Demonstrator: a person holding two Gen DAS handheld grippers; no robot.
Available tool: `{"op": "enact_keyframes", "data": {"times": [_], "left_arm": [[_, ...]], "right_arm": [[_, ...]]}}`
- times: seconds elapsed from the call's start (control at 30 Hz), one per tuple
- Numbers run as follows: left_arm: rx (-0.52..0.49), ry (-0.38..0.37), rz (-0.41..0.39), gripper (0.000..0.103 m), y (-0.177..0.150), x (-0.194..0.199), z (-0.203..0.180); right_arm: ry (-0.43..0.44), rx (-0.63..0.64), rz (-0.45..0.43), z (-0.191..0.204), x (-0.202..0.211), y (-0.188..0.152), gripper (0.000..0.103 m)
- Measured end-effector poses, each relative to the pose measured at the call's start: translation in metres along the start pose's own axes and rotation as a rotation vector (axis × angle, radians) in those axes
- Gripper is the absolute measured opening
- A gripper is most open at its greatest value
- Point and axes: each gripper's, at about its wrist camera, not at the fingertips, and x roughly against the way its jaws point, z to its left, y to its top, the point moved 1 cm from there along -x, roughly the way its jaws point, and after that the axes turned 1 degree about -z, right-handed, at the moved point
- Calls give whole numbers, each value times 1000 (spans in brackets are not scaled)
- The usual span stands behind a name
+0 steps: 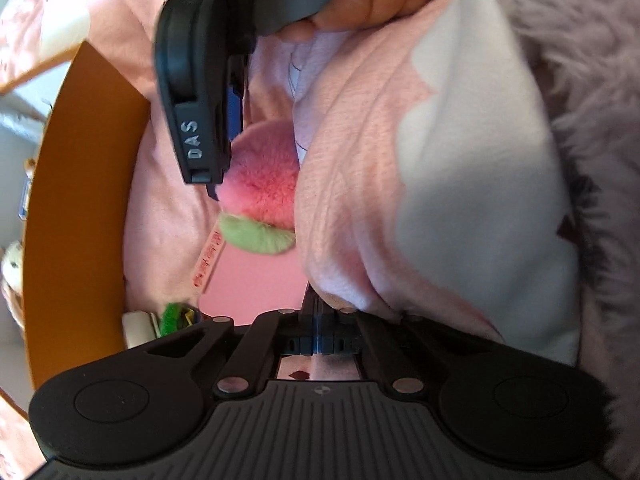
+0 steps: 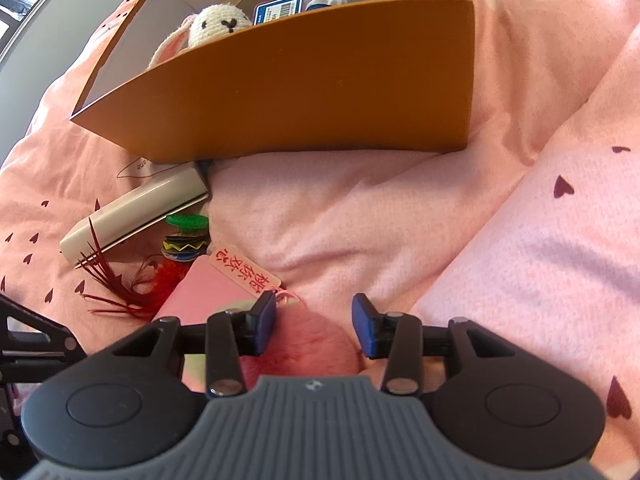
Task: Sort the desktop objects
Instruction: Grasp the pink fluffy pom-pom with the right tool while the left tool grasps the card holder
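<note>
Surface: pink heart-print bedding (image 2: 360,208), rumpled. Directly on it: orange cardboard box (image 2: 300,92); cream flat rectangular case (image 2: 132,216) at box's near corner; dark red feather (image 2: 108,284); pink fluffy peach plush (image 2: 316,348); pink flat card (image 2: 200,300).

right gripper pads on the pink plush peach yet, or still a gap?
Cannot tell. In the right wrist view the right gripper straddles the pink plush peach, jaws open, no clear gap or contact at either pad. The left wrist view is blurred there.

Fluffy pink plush peach (image 2: 316,344) lying on pink bedding (image 2: 360,208)
</note>
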Motion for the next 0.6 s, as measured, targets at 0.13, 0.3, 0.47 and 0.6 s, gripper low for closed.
{"op": "enact_keyframes", "data": {"times": [0.13, 0.3, 0.47, 0.6], "left_arm": [[-65, 117, 7, 0, 1, -1, -16], [-57, 298, -23, 3, -3, 5, -27], [61, 383, -61, 10, -12, 9, -23], [156, 404, -86, 10, -18, 12, -12]], "right_arm": [[0, 0, 0, 0, 0, 0, 46], [3, 1, 0, 0, 1, 0, 46], [7, 0, -1, 0, 2, 0, 47], [25, -14, -3, -1, 8, -1, 47]]}}
